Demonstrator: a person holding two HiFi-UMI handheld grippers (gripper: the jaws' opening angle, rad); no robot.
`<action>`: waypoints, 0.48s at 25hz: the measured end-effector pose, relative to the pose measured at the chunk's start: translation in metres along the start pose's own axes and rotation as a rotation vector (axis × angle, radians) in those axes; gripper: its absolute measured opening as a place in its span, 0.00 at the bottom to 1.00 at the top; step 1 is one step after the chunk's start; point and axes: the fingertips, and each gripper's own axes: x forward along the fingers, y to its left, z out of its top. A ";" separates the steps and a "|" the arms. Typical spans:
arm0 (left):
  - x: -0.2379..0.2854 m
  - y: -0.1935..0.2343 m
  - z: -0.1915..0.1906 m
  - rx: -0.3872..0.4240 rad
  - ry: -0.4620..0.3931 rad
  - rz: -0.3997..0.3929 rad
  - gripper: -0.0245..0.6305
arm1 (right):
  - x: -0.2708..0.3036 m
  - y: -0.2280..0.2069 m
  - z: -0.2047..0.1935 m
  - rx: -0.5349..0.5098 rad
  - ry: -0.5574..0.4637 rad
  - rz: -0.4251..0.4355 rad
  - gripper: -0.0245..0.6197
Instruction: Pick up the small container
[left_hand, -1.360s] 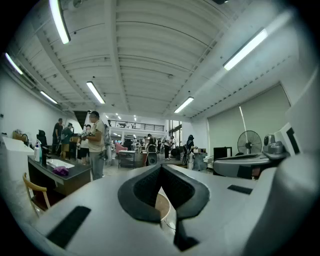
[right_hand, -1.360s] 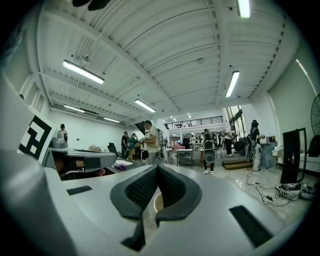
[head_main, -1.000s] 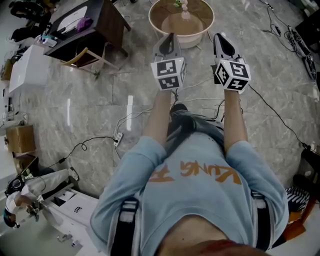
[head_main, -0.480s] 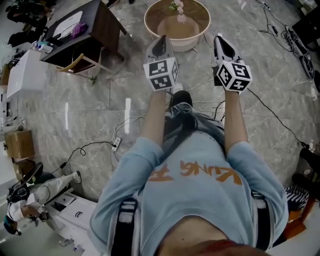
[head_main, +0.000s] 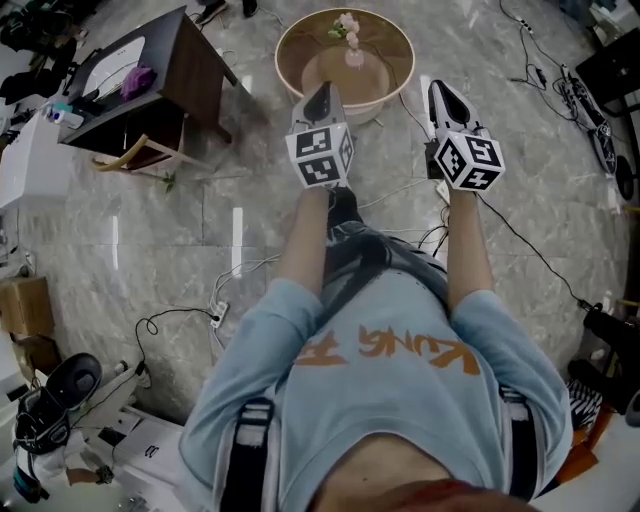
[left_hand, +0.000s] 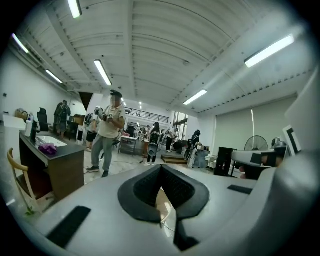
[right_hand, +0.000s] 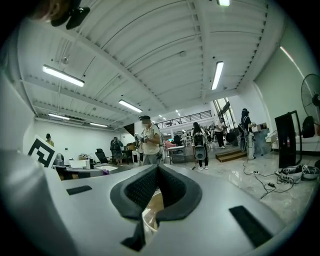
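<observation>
A round, light wooden table (head_main: 291, 42) stands on the marble floor ahead. A small pink and white object (head_main: 349, 38) sits near its far side; it is too small to say whether it is the container. My left gripper (head_main: 320, 93) is held out level with its tip over the table's near rim. My right gripper (head_main: 441, 90) is just right of the table. Both are shut and hold nothing. In the left gripper view (left_hand: 161, 168) and the right gripper view (right_hand: 158, 168), a tan strip of table shows below the closed tips.
A dark desk (head_main: 195, 62) with a purple item (head_main: 137, 79) and a wooden chair (head_main: 142, 150) stand at the left. Cables (head_main: 400, 193) and a power strip (head_main: 217, 316) lie on the floor. People (left_hand: 111, 131) stand further off in the hall.
Both grippers have moved forward toward the round table. The table and desk have slid down in the head view and now sit nearer. The jaws have stayed shut.
</observation>
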 end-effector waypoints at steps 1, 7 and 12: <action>0.014 0.006 -0.003 -0.005 0.013 0.000 0.07 | 0.016 -0.003 -0.006 0.010 0.011 0.002 0.06; 0.107 0.055 -0.034 -0.040 0.124 -0.002 0.07 | 0.117 -0.018 -0.073 0.144 0.127 0.025 0.06; 0.184 0.092 -0.071 -0.032 0.262 -0.037 0.07 | 0.177 -0.038 -0.149 0.300 0.248 -0.027 0.06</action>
